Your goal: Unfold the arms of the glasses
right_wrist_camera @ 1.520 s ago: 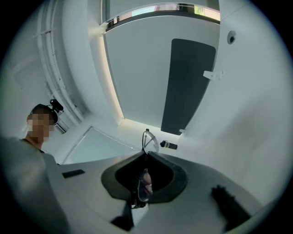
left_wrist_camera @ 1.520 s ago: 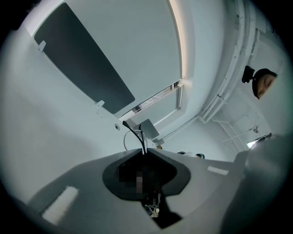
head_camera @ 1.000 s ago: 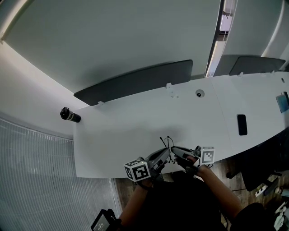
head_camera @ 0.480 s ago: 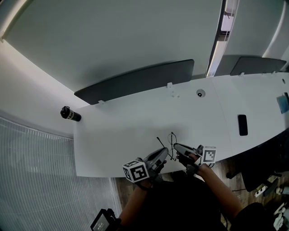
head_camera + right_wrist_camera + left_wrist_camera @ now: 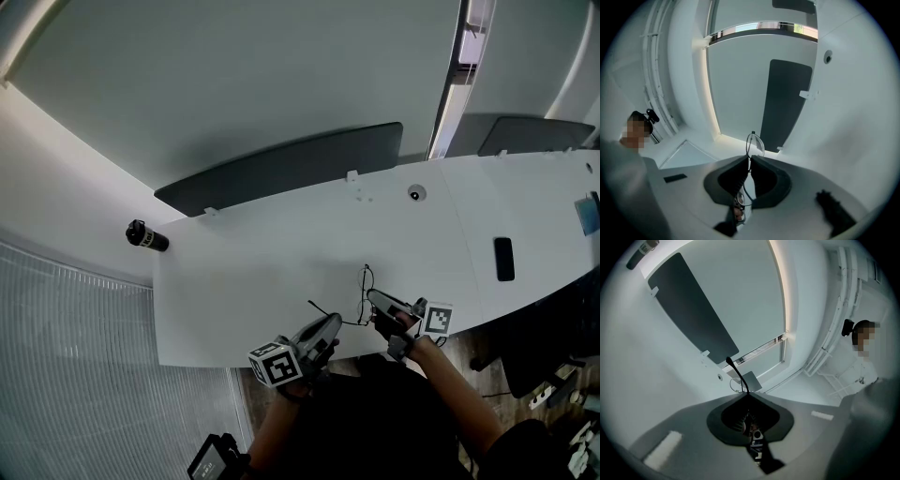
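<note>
Thin black wire-rimmed glasses (image 5: 364, 286) hang just above the white table (image 5: 262, 272) near its front edge, between my two grippers. My right gripper (image 5: 372, 296) is shut on the frame; in the right gripper view one round lens (image 5: 754, 143) sticks up past its closed tips (image 5: 750, 157). My left gripper (image 5: 336, 321) is shut on one thin arm (image 5: 322, 310) of the glasses, which points out to the left. The left gripper view shows that arm (image 5: 737, 373) rising from the closed jaws (image 5: 748, 395). The other arm is hard to make out.
A black phone (image 5: 503, 259) lies on the table at the right, and a small round fitting (image 5: 415, 194) sits near the back edge. A dark panel (image 5: 281, 169) runs behind the table. A black cylinder (image 5: 146, 238) lies off its left end. A person (image 5: 862, 362) is in the room.
The two grippers have drawn apart: the left one went down and left, the right one went right with the frame. The glasses arm has swung out to the left.
</note>
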{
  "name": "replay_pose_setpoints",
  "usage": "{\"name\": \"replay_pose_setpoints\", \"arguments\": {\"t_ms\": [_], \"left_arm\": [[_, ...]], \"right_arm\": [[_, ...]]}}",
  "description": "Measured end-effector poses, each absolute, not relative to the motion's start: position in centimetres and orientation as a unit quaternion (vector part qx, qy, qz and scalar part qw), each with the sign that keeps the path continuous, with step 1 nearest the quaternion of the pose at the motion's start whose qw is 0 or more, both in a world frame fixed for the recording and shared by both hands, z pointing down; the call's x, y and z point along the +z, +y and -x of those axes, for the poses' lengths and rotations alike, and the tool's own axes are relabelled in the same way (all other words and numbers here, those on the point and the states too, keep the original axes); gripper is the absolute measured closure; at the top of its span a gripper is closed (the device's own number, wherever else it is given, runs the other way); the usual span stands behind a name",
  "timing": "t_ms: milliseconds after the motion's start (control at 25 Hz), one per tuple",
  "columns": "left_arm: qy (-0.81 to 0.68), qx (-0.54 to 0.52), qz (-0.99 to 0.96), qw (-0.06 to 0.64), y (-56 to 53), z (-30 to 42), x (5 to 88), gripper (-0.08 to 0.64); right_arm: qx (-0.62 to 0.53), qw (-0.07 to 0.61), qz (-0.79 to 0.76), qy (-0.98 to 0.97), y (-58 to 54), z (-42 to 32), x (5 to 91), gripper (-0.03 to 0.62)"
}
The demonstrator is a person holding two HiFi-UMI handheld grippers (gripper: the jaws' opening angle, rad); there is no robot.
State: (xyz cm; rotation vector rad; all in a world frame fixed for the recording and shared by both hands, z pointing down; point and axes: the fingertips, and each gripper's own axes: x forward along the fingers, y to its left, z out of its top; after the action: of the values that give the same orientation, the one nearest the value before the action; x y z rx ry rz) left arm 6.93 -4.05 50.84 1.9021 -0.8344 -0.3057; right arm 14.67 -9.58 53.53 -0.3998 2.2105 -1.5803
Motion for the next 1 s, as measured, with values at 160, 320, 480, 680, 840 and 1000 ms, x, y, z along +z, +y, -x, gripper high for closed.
{"name": "replay_pose_setpoints", "arguments": {"t_ms": [160, 320, 480, 680, 840, 1000], "left_arm": [[-0.352, -0.141, -0.781, 0.495, -3.6, -6.2, 50.8, 0.548], [-0.357, -0.156, -0.785, 0.482, -3.2, -5.7, 50.7, 0.545], [-0.353, -0.173, -0.782, 0.483, -2.8, -5.7, 50.9, 0.545], [-0.345, -0.167, -0.779, 0.496, -2.2, -6.3, 51.6, 0.541], [-0.333, -0.167, -0.776, 0.509, -2.1, -6.5, 51.4, 0.474], [-0.326, -0.155, -0.786, 0.503, -2.0, -6.4, 50.9, 0.466]], "right_arm": [[-0.568, 0.206, 0.155, 0.781, -9.9, -14.9, 53.7, 0.569], [-0.576, 0.227, 0.162, 0.768, -10.2, -15.3, 53.6, 0.570], [-0.590, 0.257, 0.157, 0.749, -10.6, -15.6, 53.1, 0.571], [-0.590, 0.269, 0.156, 0.745, -10.7, -16.0, 52.9, 0.580], [-0.592, 0.274, 0.155, 0.742, -10.8, -16.1, 52.8, 0.581], [-0.592, 0.280, 0.151, 0.740, -11.0, -16.1, 52.6, 0.583]]}}
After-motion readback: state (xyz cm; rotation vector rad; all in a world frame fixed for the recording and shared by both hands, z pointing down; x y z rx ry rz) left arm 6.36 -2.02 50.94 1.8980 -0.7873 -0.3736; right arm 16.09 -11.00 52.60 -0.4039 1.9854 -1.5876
